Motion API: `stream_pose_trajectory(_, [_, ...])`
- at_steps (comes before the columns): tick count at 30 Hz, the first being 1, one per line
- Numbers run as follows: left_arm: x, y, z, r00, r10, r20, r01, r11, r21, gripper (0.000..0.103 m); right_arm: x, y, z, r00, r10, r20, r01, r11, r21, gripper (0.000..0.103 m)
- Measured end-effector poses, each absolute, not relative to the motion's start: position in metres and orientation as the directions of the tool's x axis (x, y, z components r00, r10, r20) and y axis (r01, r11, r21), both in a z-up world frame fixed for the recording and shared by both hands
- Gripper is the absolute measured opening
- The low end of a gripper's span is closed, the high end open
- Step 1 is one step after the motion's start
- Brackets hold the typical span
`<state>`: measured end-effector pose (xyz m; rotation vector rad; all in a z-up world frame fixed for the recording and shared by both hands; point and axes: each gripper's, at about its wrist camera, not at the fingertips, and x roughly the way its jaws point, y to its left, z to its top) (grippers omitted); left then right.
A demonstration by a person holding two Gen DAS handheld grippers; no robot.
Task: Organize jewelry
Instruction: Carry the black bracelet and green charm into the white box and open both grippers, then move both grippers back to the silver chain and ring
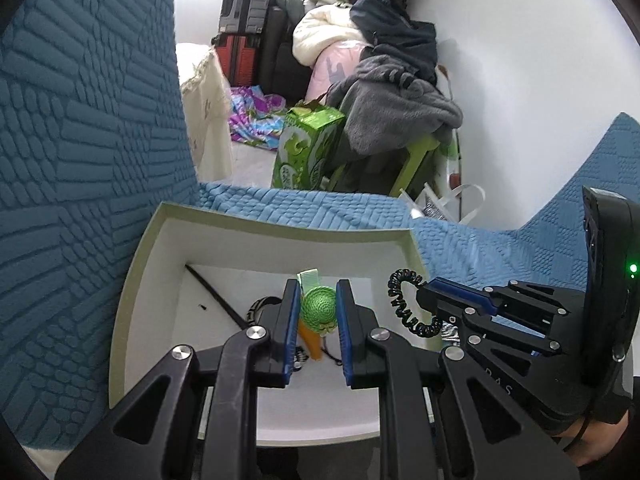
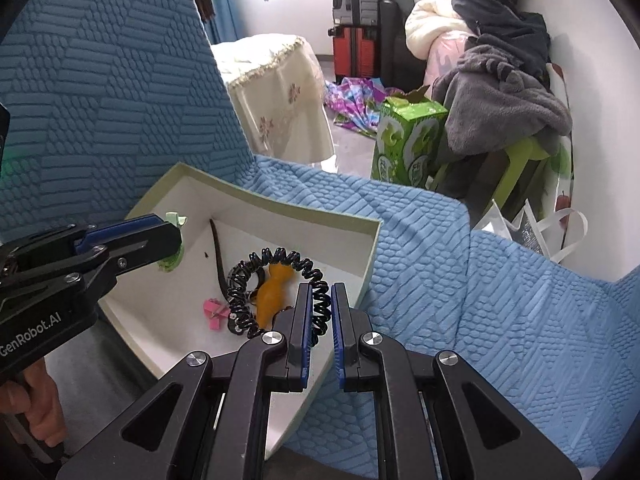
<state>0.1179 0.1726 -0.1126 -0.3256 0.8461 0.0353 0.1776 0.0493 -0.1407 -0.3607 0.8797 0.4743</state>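
Gleaming black coiled hair tie

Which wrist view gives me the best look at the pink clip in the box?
The right wrist view. The pink clip lies in plain sight on the white box floor, beside the black coil hair tie. In the left wrist view the left gripper, shut on a green woven ornament, blocks that area, so the clip cannot be made out.

- Left gripper: black linkage arms, silver round screw heads, blue finger pads.
- Right gripper: same build; body seen from the left view carries a lit green lamp and a thin black cable.
- White "GenRobot.AI" lettering on left gripper housing.
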Motion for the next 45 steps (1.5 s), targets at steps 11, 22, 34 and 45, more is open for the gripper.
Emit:
stream_pose_trajectory(11, [0.112, 0.176, -0.104, 0.685, -0.103, -0.721, -0.176, 0.937, -0.301, 0.029, 0.180, 0.047, -0.139, 0.520, 0.280, -0.807, -0.556, 0.828, -0.071, 0.025])
stream_pose_trajectory(22, [0.092, 0.155, -0.041, 0.771, -0.080, -0.632, -0.162, 0.935, -0.317, 0.042, 0.153, 0.020, -0.060, 0.604, 0.347, -0.718, -0.563, 0.823, -0.076, 0.025])
stream_pose_trajectory(34, [0.084, 0.100, -0.011, 0.813, -0.104, -0.572, -0.092, 0.949, -0.303, 0.042, 0.137, -0.043, -0.023, 0.698, 0.326, -0.638, -0.499, 0.860, -0.108, 0.027])
stream_pose_trajectory(45, [0.100, 0.058, -0.057, 0.777, -0.133, -0.616, -0.065, 0.955, -0.289, 0.042, 0.140, -0.105, -0.089, 0.678, 0.247, -0.692, -0.438, 0.892, -0.111, 0.036])
